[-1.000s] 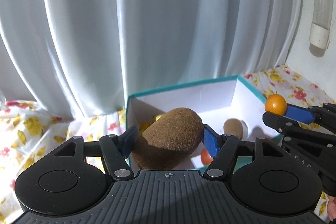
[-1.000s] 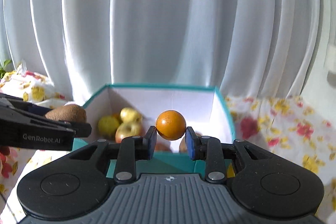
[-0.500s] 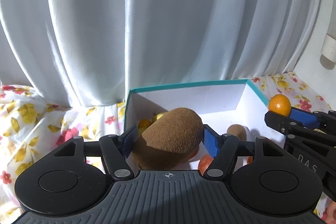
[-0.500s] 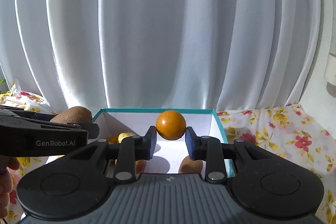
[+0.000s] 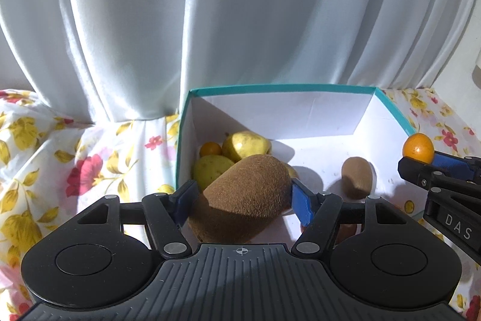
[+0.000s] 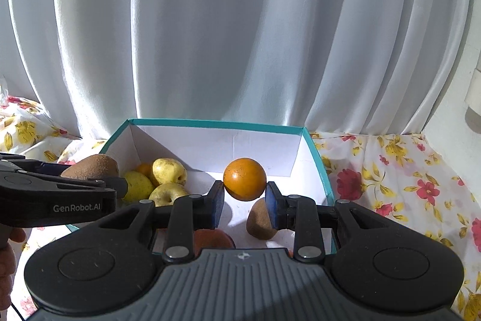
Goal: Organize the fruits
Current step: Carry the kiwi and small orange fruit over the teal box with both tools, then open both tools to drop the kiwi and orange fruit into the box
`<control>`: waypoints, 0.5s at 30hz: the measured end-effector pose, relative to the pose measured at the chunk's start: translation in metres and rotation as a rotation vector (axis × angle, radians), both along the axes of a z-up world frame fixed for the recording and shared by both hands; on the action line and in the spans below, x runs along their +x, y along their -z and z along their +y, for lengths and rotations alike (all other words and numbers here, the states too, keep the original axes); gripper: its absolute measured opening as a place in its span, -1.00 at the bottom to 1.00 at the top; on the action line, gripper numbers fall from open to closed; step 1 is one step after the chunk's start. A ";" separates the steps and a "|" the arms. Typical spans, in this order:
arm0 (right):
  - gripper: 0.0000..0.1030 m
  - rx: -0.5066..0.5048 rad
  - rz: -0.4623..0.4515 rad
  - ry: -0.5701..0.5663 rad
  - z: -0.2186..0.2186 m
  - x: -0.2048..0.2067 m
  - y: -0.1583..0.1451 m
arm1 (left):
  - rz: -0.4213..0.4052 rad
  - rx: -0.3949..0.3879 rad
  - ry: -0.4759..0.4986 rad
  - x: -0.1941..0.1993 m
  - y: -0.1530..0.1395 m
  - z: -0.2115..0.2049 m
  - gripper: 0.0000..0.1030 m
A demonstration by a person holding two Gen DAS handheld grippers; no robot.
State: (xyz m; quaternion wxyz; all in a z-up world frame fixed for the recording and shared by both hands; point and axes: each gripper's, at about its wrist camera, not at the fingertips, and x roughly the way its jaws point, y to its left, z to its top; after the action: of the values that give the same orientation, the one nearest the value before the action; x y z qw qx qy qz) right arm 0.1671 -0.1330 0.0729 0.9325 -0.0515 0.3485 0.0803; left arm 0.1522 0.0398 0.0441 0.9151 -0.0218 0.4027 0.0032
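- The floral cloth (image 5: 90, 167) covers the tabletop to the left of the box, with a white curtain (image 5: 240, 20) hanging behind; both frame the work area and carry none of the fruit in hand.
- The left gripper (image 5: 242, 197) has its fingers pinching a large kiwi (image 5: 240, 200), held tilted above the near left part of the box, probably so that it can be lowered in beside the fruit already there. Its skin is brown and fuzzy, its shape a blunt oval.
- The box (image 6: 210, 124), teal outside and white inside, stands open-topped against the curtain; it looks like the collecting place for the fruit.
- In its far left corner lie yellow pears (image 6: 168, 172) with a small orange fruit (image 5: 210, 149) tucked behind them, which suggests grouping by kind.
- A smaller kiwi (image 5: 357, 181) lies alone on the box floor to the right, well apart from the pears.
- The right gripper (image 6: 245, 200) has its fingers clamped on an orange (image 6: 245, 183), round, glossy and slightly speckled, held over the box interior, apparently ready for placing.
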 end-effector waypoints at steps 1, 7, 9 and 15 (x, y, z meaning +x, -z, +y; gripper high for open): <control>-0.43 -0.001 0.010 0.003 -0.001 0.002 0.003 | 0.008 0.000 0.000 0.002 0.002 -0.002 0.38; -0.43 -0.004 0.080 0.019 -0.014 0.016 0.023 | 0.066 0.028 -0.015 0.010 0.018 -0.015 0.38; -0.43 0.001 0.097 0.019 -0.018 0.021 0.029 | 0.083 0.038 -0.015 0.011 0.021 -0.017 0.38; -0.43 0.009 0.140 -0.003 -0.022 0.031 0.041 | 0.116 0.041 -0.038 0.017 0.025 -0.018 0.38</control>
State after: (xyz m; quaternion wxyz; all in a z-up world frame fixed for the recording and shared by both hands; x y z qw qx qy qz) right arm 0.1981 -0.1550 0.0316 0.9058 -0.0420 0.4126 0.0868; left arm 0.1688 0.0214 0.0195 0.8902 -0.0105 0.4544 0.0300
